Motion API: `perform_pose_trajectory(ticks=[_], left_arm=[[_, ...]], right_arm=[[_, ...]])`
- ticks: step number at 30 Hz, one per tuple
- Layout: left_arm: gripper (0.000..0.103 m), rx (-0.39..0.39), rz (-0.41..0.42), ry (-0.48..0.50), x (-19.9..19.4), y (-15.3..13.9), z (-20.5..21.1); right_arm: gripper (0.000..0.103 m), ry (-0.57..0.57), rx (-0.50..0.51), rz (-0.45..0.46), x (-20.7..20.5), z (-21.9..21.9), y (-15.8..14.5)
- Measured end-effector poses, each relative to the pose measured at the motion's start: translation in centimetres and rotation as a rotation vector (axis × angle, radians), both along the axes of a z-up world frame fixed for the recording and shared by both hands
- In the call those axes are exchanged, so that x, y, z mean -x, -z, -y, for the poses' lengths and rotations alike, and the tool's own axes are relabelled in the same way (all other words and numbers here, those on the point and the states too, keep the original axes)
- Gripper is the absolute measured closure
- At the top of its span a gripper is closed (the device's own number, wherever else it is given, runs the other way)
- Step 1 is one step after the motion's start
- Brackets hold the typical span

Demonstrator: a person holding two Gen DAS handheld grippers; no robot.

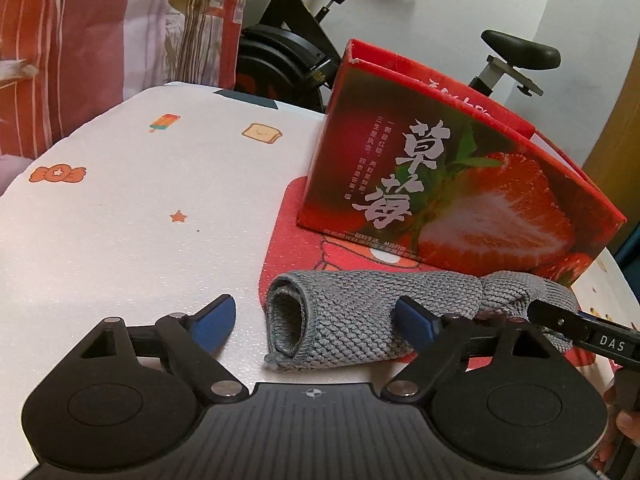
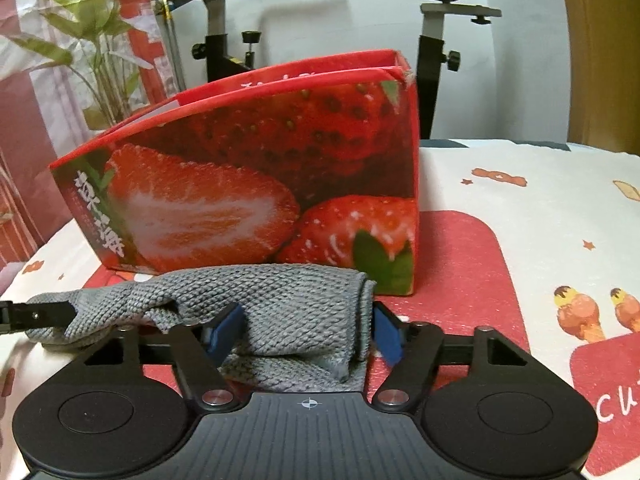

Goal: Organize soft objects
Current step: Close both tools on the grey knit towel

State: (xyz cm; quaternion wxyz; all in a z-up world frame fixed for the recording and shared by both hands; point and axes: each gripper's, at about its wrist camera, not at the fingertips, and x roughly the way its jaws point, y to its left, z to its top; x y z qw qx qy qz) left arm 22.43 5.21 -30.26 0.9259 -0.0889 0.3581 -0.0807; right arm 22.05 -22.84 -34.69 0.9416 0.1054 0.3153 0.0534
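Left wrist view: a grey knitted cloth (image 1: 360, 312) is lying rolled into a soft tube on the table cover (image 1: 140, 220), coarse chain-like weave, open hem end facing left and showing a hollow mouth. It is resting partly on a red printed patch of the cover, just in front of a glossy red strawberry box (image 1: 460, 184), a cardboard carton with an open top and white calligraphy on its side. The cover is looking white and slightly pebbled, dotted with small cartoon prints: candy, toast, ice lolly, star.

The left gripper (image 1: 316, 320) is standing with jaws wide. Its blue-padded right finger is sitting over the cloth's middle, the left finger is hanging clear over bare cover, and the hem end is lying between them; neither pad is visibly pressing.

Right wrist view: the same cloth (image 2: 280, 304) is showing its other, folded end, bunched and creased, lying close in front of the box (image 2: 260, 168). The right gripper (image 2: 308, 336) is straddling this end with jaws at a middling width. Both blue pads are sitting right against the knit, the left one sinking into a fold, the right one flush with the roll's edge. The cloth is puckering between them, so they are pinching it.

An exercise bike (image 2: 436, 20) is standing behind the box.
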Motion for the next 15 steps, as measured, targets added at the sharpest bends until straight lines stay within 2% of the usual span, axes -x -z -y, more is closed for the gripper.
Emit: perform_pose_trajectory(ticks=[1, 3, 4, 6, 8, 9, 10, 12, 15], left_arm=[[0.015, 0.000, 0.001, 0.000, 0.0, 0.0, 0.0], [0.027, 0.003, 0.004, 0.000, 0.1, 0.0, 0.0], [0.037, 0.005, 0.005, 0.000, 0.1, 0.0, 0.0], [0.046, 0.021, 0.008, 0.017, 0.1, 0.0, -0.1], [0.071, 0.031, 0.004, 0.037, 0.2, -0.1, 0.0], [0.073, 0.032, 0.008, 0.044, 0.3, -0.1, 0.1], [0.079, 0.046, 0.012, 0.056, 0.4, -0.1, 0.1], [0.081, 0.063, 0.011, 0.072, 0.7, -0.2, 0.1], [0.082, 0.041, 0.034, 0.095, 1.3, -0.7, 0.5]], right_arm=[[0.044, -0.006, 0.008, 0.000, 0.0, -0.2, 0.0], [0.047, -0.016, 0.012, 0.001, 0.0, -0.3, 0.0], [0.050, -0.019, 0.011, 0.002, 0.0, -0.3, 0.0], [0.057, -0.027, 0.002, 0.006, 0.1, -0.3, 0.0], [0.067, -0.035, 0.001, 0.010, 0.3, -0.4, -0.1], [0.074, -0.043, 0.007, 0.017, 0.4, -0.6, -0.2], [0.078, -0.051, 0.013, 0.023, 0.6, -0.7, -0.3], [0.081, -0.052, 0.018, 0.025, 0.8, -0.9, -0.6], [0.084, -0.053, -0.005, 0.037, 1.4, -0.5, -1.2]])
